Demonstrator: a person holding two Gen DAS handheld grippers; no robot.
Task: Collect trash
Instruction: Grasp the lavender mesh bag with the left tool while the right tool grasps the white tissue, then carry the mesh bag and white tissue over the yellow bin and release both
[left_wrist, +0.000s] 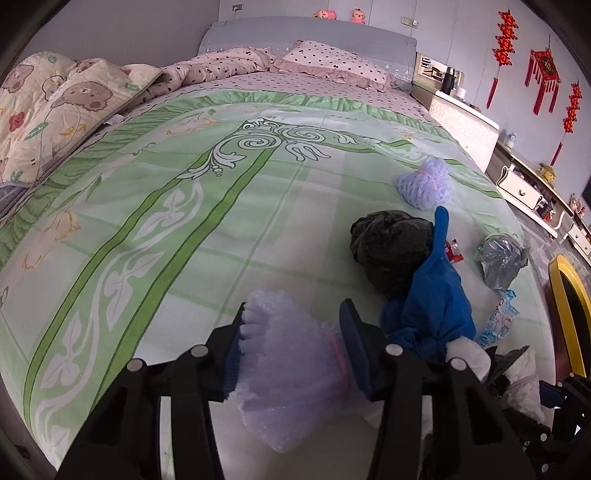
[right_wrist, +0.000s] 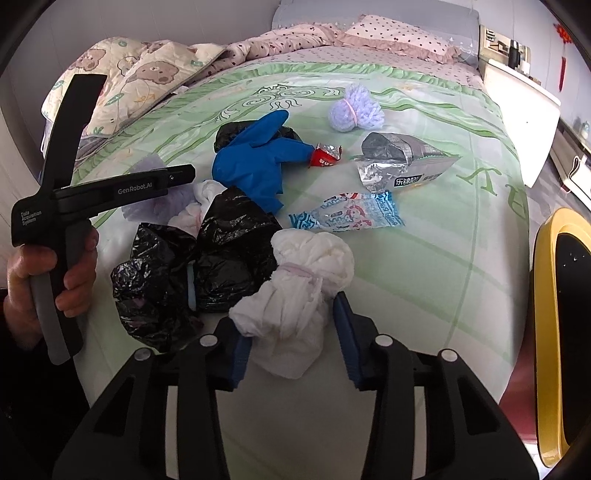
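Pick-up step, both sides. Left gripper (left_wrist: 291, 347) pinches lilac bubble-wrap bundle (left_wrist: 291, 369) on green bedsheet (left_wrist: 184, 221); right gripper (right_wrist: 291, 347) nearly closed round white tied tissue wad (right_wrist: 295, 295), contact unclear. Next: lift both, carry to yellow-rimmed bin (right_wrist: 546, 295) at right.

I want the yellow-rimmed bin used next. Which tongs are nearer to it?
Right. The right tongs, around a white tied bundle, sit beside the yellow-rimmed bin; the left tongs are farther off.

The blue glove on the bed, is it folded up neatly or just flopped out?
Flopped out. The blue glove lies crumpled on the bed, one finger sticking up.
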